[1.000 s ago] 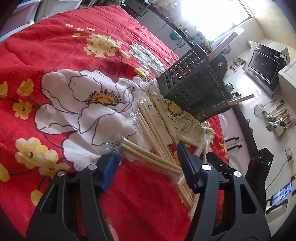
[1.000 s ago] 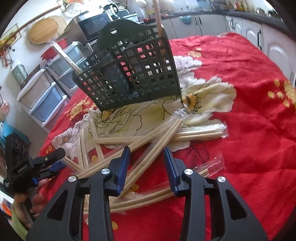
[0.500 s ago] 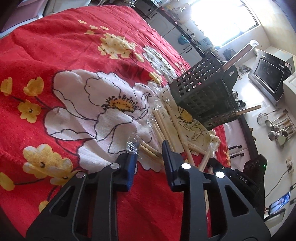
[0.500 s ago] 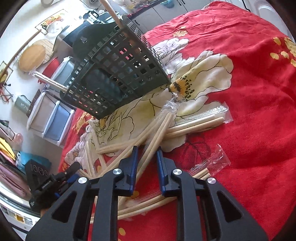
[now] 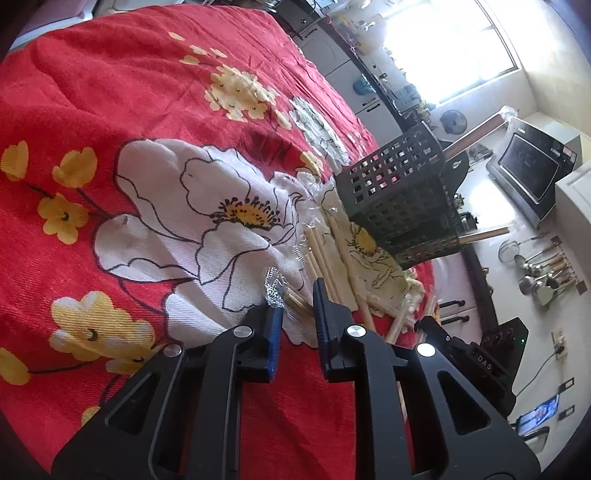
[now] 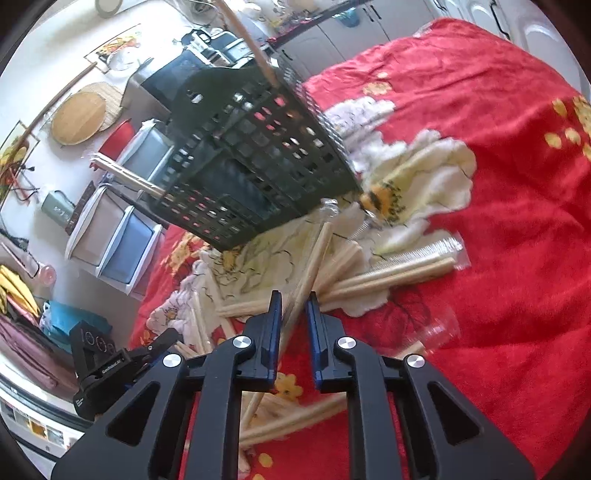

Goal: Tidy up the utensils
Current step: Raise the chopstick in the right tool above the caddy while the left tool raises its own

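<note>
Several pairs of pale wooden chopsticks in clear wrappers lie scattered on the red flowered cloth, in front of a black lattice utensil basket. The basket holds a few sticks that jut out of it. My left gripper is closing on one wrapped pair, whose crinkled wrapper end pokes up beside a pad. My right gripper is closing on another wrapped pair, which runs between the blue pads toward the basket.
More wrapped pairs lie to the right of my right gripper on the cloth. Beyond the table's edge are white storage drawers, a microwave and hanging ladles. The other gripper's body shows at the left.
Both grippers' jaws have narrowed from wide apart to a tight gap around a wrapped pair of chopsticks. The right gripper has rolled, so the basket now looks more tilted.
</note>
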